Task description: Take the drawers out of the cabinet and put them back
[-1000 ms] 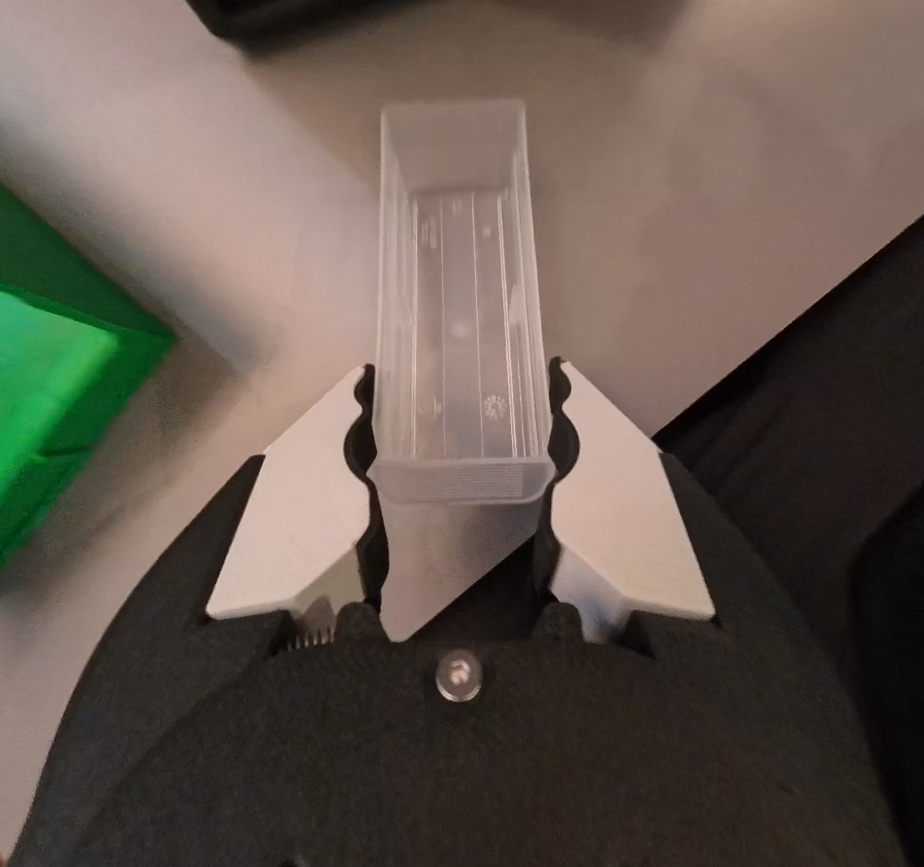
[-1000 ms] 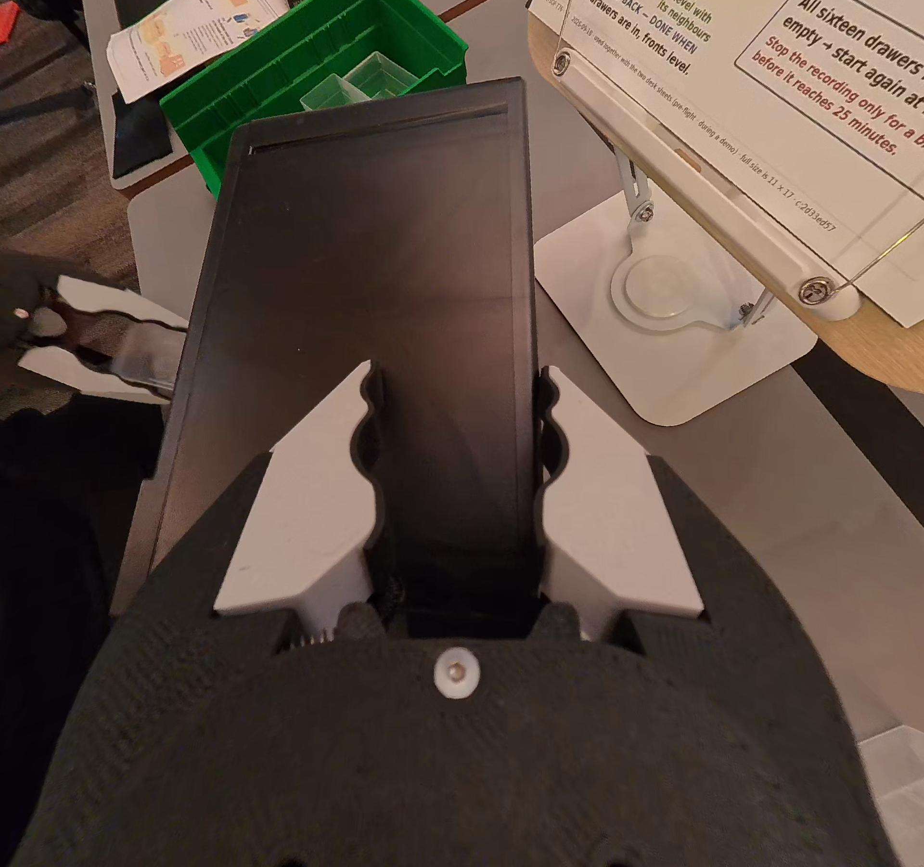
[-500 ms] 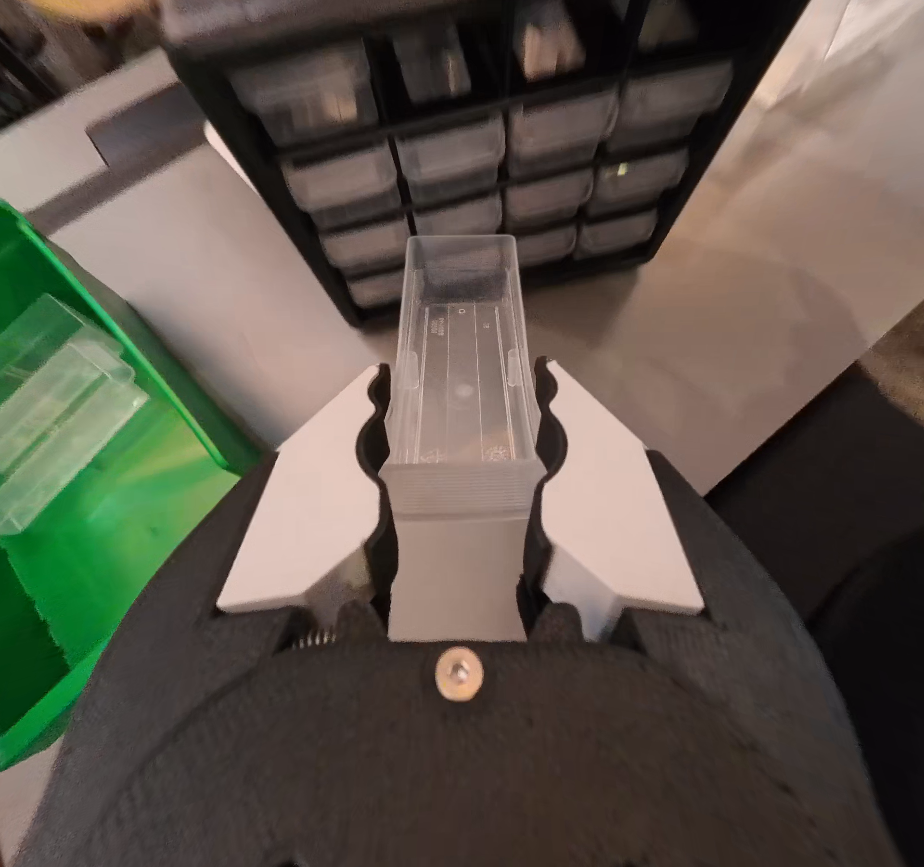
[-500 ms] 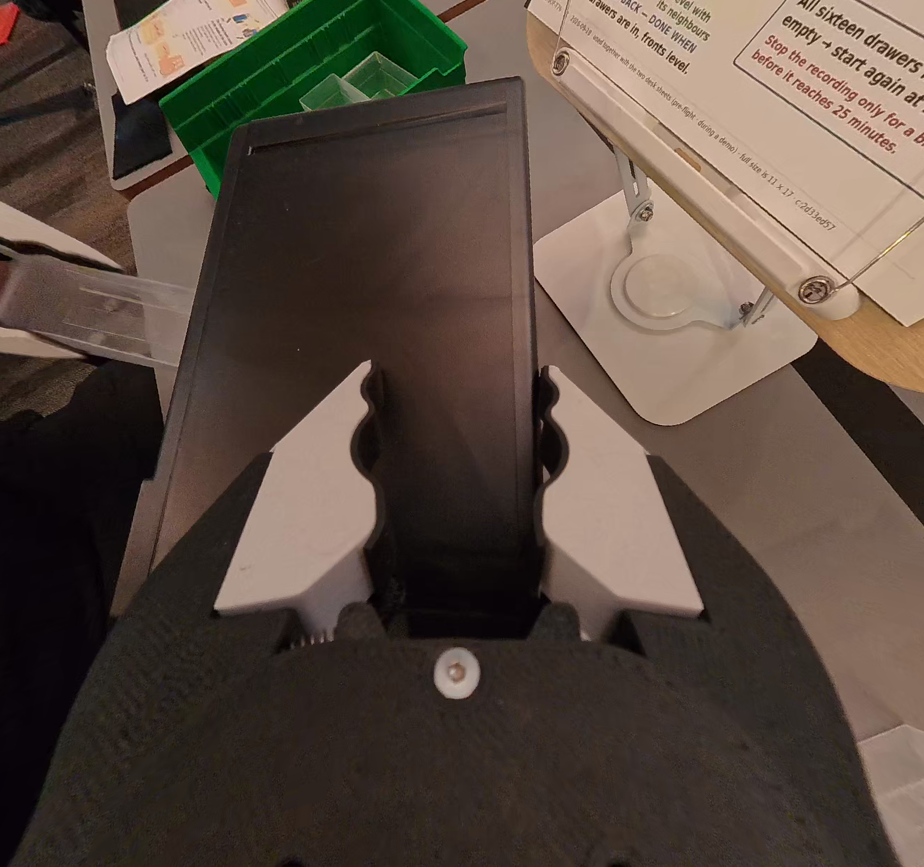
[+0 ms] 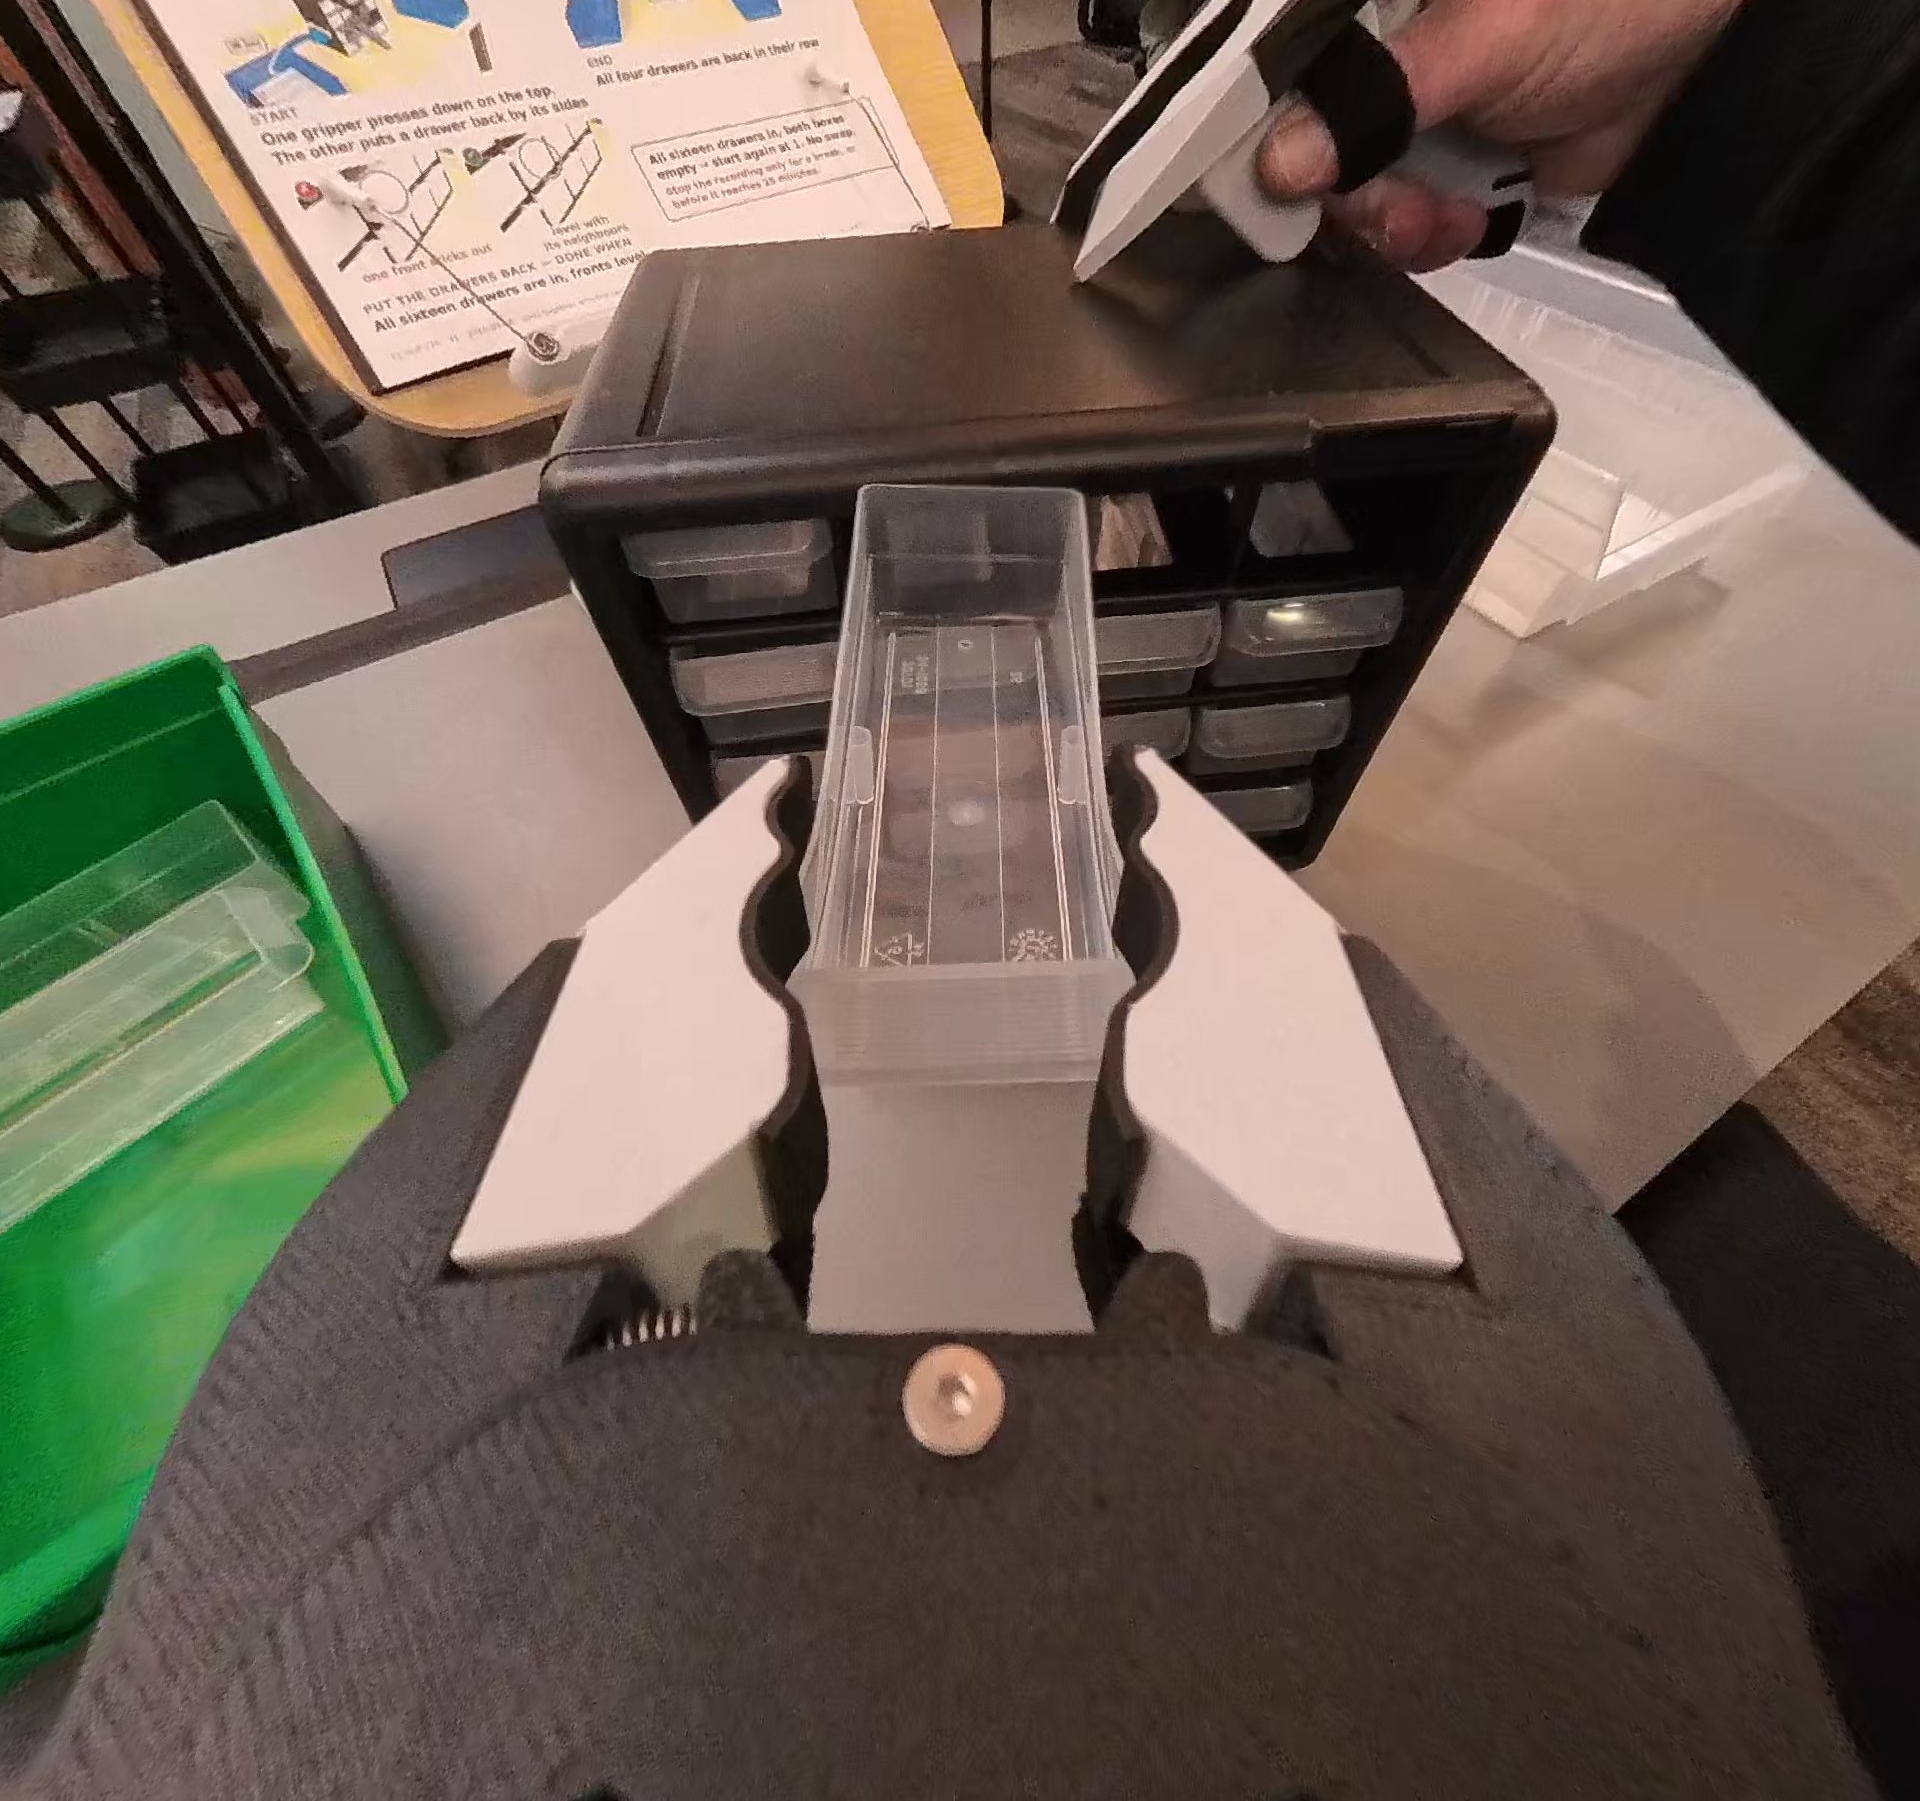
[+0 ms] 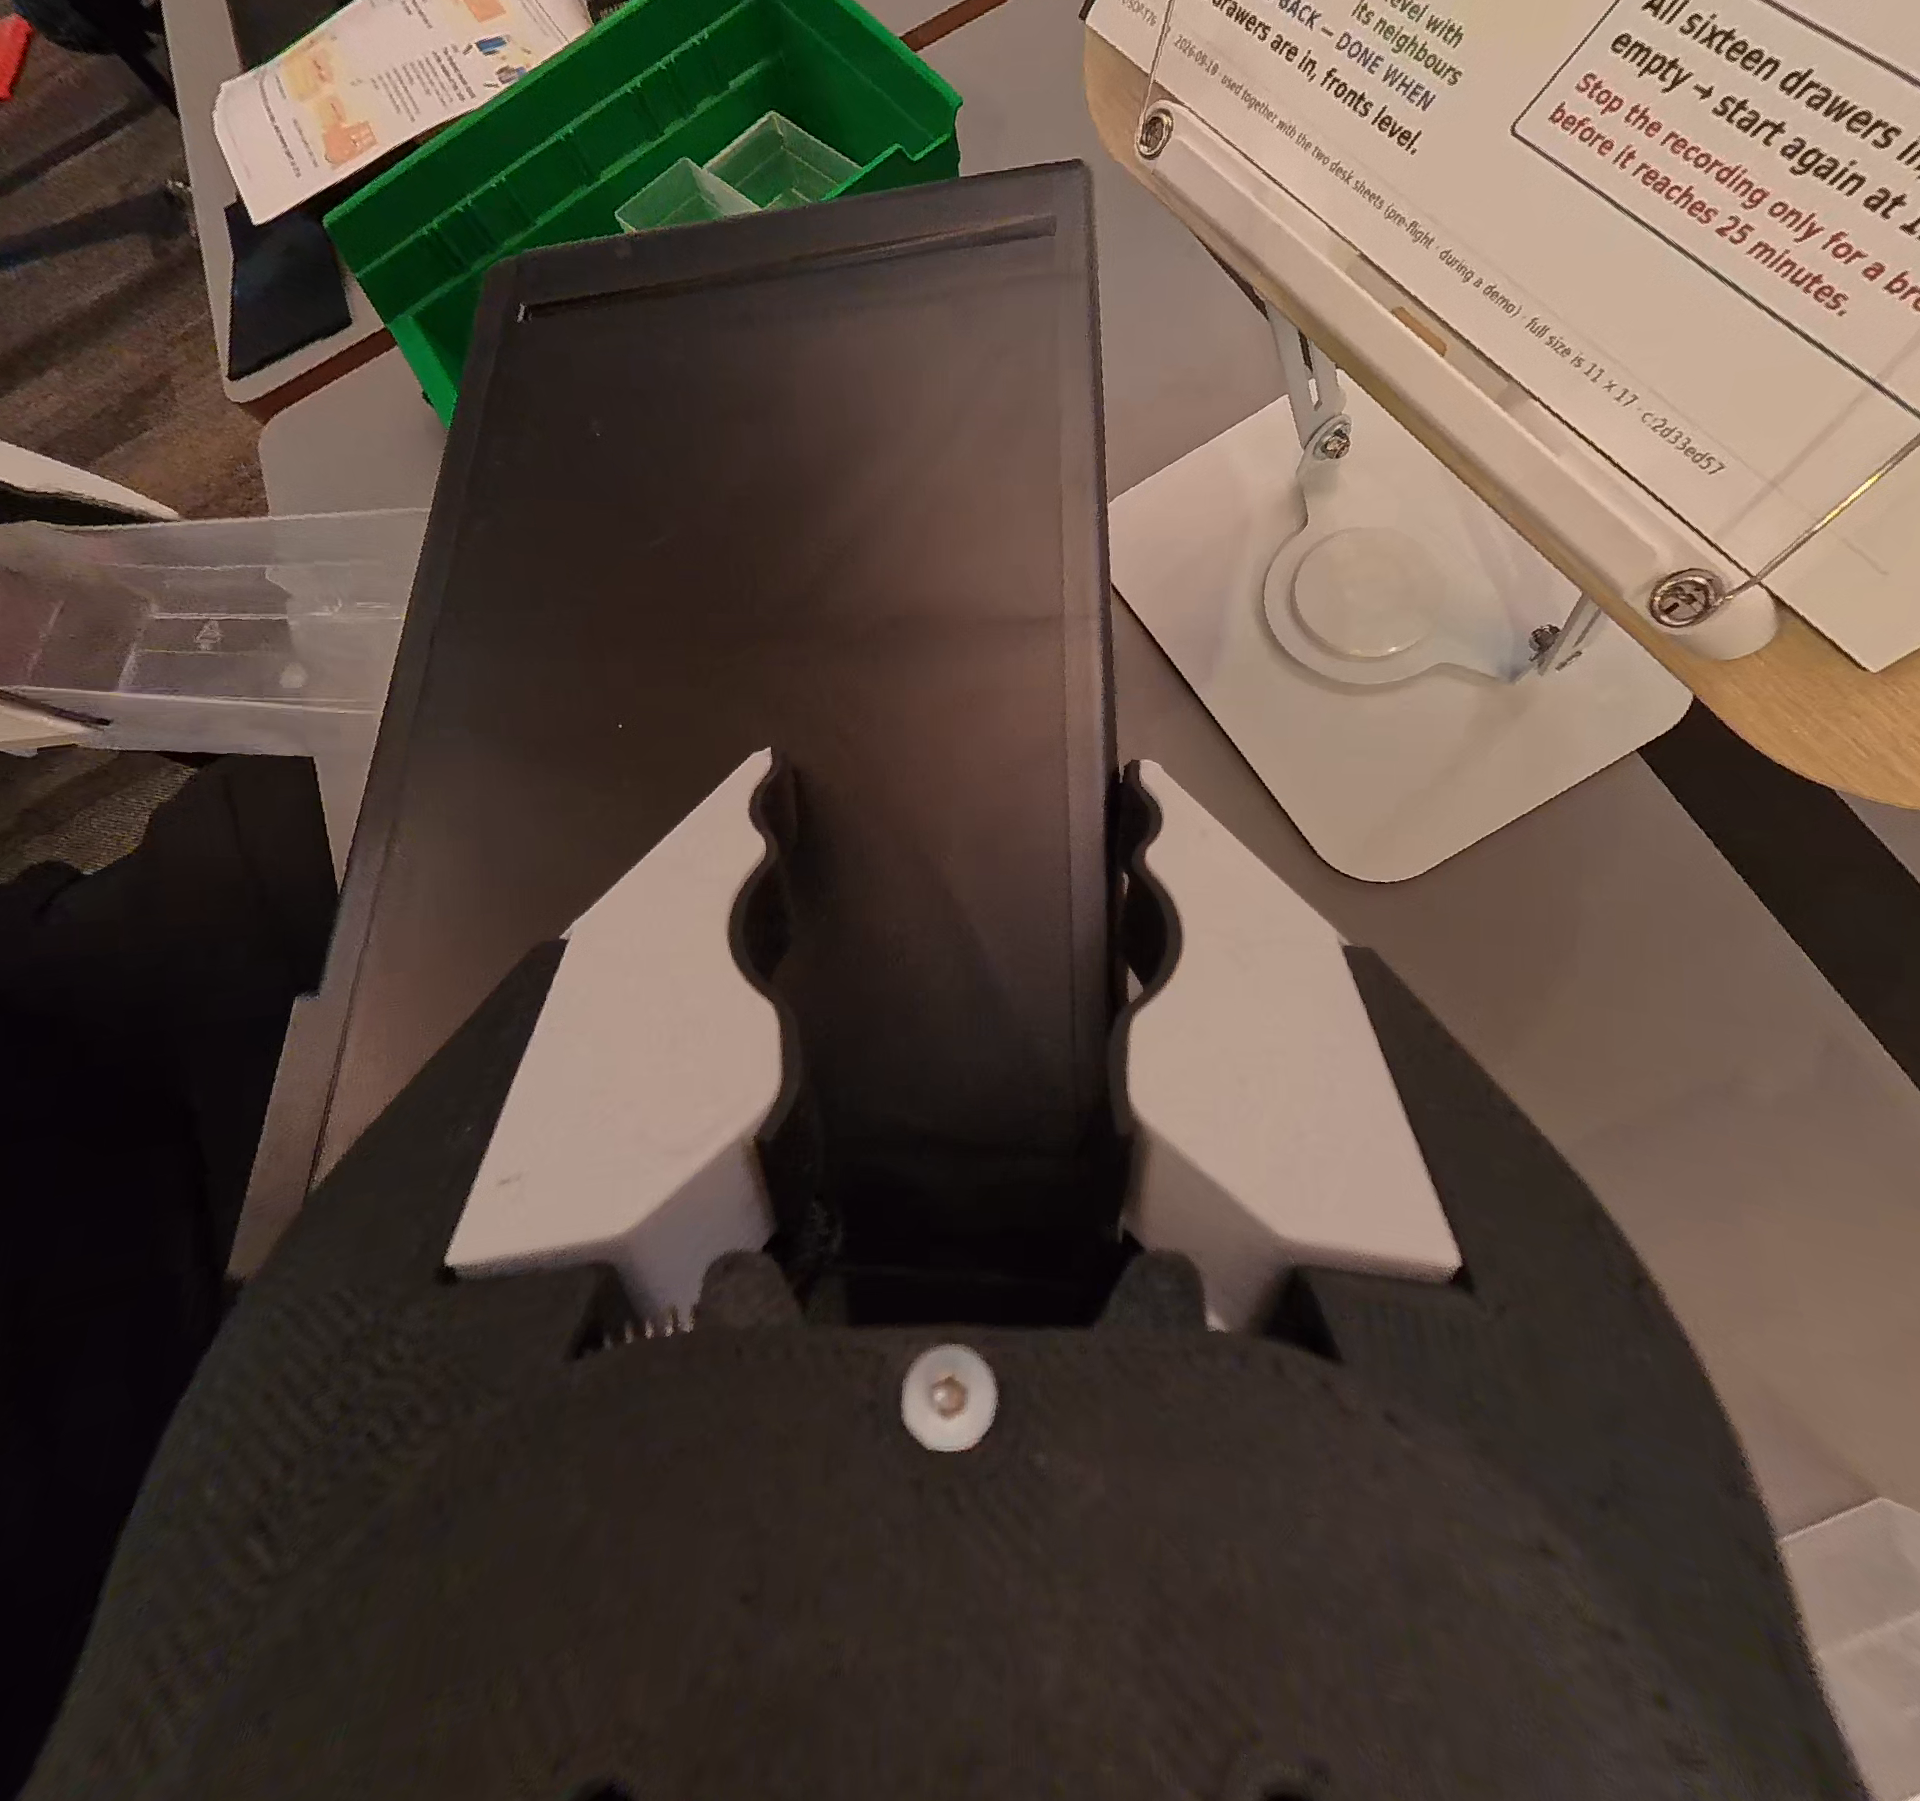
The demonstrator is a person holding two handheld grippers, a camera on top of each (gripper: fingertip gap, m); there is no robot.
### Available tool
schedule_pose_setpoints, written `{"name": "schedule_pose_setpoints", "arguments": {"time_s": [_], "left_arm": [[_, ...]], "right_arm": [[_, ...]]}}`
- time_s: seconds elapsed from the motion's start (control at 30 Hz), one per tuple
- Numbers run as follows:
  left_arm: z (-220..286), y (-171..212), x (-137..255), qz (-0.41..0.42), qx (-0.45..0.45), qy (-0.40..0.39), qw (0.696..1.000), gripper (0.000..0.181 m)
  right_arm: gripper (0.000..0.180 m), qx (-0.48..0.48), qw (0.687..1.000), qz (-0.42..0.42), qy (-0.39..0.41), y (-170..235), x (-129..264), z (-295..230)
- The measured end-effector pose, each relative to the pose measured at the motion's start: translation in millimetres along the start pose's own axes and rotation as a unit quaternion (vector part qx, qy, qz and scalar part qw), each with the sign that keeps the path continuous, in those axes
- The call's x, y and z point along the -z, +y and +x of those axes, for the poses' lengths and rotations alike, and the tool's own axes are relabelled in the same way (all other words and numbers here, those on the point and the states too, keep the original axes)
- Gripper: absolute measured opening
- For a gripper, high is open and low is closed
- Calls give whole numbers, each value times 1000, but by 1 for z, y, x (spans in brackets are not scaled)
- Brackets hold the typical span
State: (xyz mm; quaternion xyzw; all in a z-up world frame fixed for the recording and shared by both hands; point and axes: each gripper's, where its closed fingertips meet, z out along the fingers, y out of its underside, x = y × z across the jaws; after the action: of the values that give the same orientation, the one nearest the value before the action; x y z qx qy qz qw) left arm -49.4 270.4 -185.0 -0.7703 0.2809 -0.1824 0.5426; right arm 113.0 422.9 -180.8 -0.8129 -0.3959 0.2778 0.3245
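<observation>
My left gripper (image 5: 961,764) is shut on a clear plastic drawer (image 5: 961,712), gripping its sides near the front. The drawer's far end points at the top row of the black cabinet (image 5: 987,369), at the second slot from the left. The two top-row slots to its right look empty; the lower rows hold drawers. My right gripper (image 6: 951,764) is open and empty, fingers resting on the cabinet top (image 6: 769,504). It also shows in the left wrist view (image 5: 1174,151), held by a hand. The held drawer shows at the left of the right wrist view (image 6: 239,608).
A green bin (image 5: 301,816) with clear drawers (image 5: 135,962) stands left of the cabinet; it also shows in the right wrist view (image 6: 644,120). An instruction board on a white stand (image 6: 1403,660) is behind the cabinet. A clear tray (image 5: 1621,494) lies to the right.
My left gripper swung up from the table beside the green bin and brought the drawer to the cabinet's front, level with the top row. The right gripper stayed on the cabinet top.
</observation>
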Motion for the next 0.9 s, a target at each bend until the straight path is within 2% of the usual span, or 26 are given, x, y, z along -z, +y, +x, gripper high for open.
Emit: {"name": "schedule_pose_setpoints", "arguments": {"time_s": [0.37, 0.5, 0.9], "left_arm": [[1, 5, -14, -8, -14, -11, 1000, 57], [-5, 2, -19, -1, 6, -13, 1000, 57], [0, 4, -23, 87, 49, -29, 995, 57]], "right_arm": [[62, 0, 1000, 0, 0, 0, 0, 0], [62, -2, 1000, 0, 2, 0, 0, 1], [62, -3, 1000, 1, 1, 0, 0, 1]]}}
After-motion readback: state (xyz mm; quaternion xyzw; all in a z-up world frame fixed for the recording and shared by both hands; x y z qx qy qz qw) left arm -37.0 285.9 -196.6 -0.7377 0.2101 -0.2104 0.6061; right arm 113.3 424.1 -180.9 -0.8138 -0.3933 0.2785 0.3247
